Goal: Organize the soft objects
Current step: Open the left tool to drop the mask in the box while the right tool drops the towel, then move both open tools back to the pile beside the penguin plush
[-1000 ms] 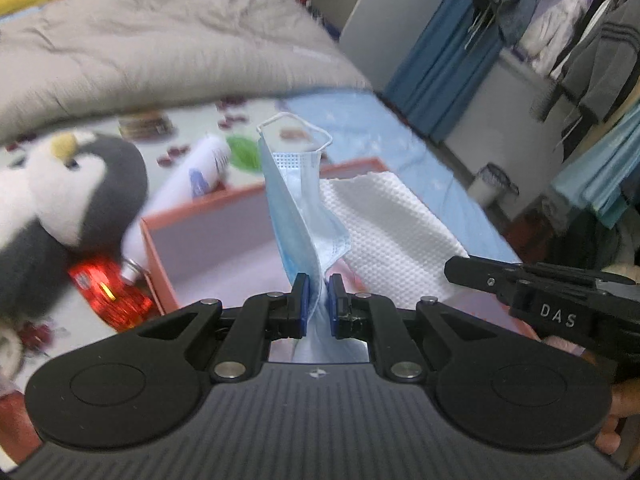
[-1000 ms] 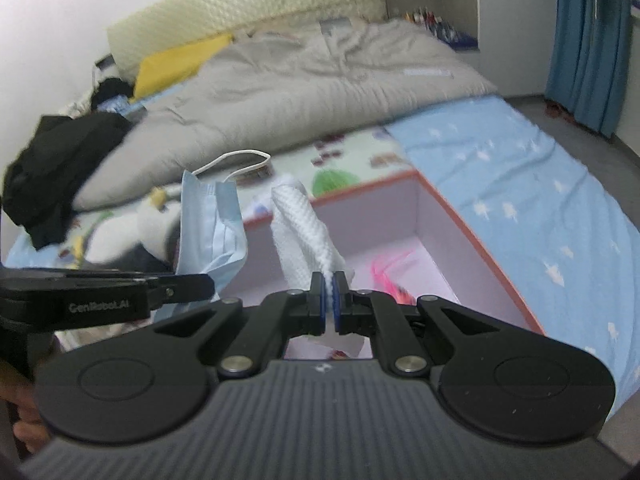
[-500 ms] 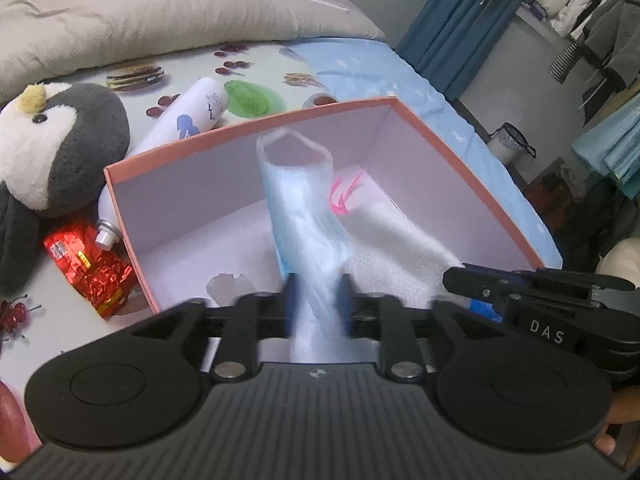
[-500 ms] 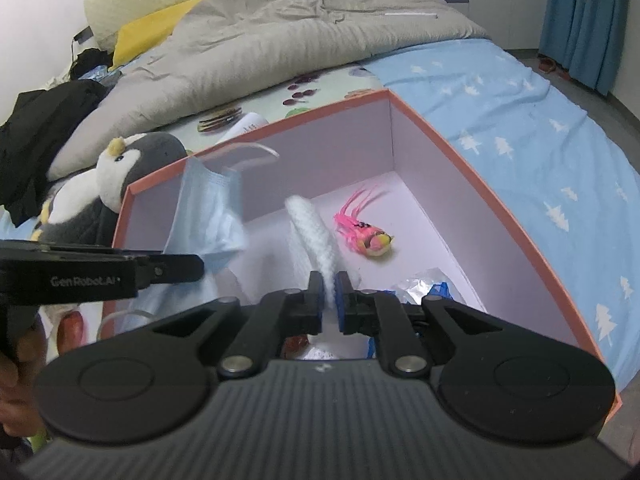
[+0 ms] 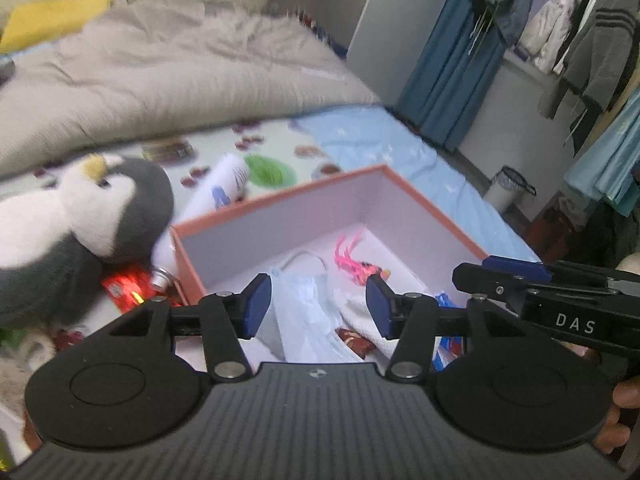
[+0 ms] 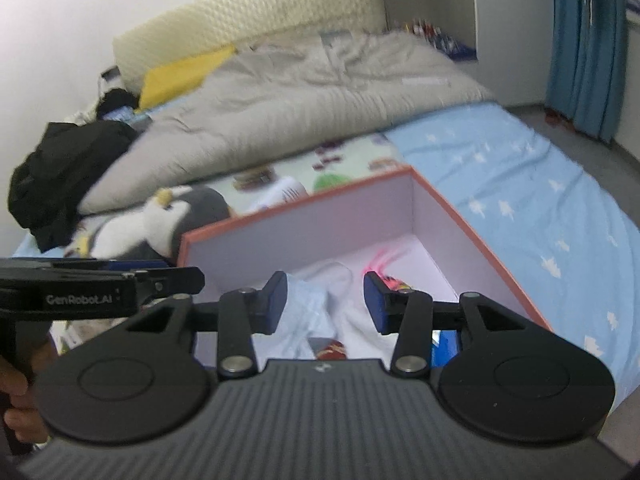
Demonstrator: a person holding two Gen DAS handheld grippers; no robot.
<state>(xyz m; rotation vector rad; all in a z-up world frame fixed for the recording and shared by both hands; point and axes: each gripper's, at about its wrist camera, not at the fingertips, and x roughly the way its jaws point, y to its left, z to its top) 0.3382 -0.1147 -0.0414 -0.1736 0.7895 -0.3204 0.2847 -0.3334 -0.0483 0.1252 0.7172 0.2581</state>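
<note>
Both grippers hang over the box, jaws just opened and gripping nothing. Below the left gripper the blue mask lies crumpled on the box floor, long axis running away from the jaws (ear loop at the far end). The white cloth lies below the right gripper, touching the mask.

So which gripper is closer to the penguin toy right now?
Left. The left gripper hangs over the box's near-left end, beside the penguin. The right gripper is further along the box, with the left gripper between it and the penguin.
</note>
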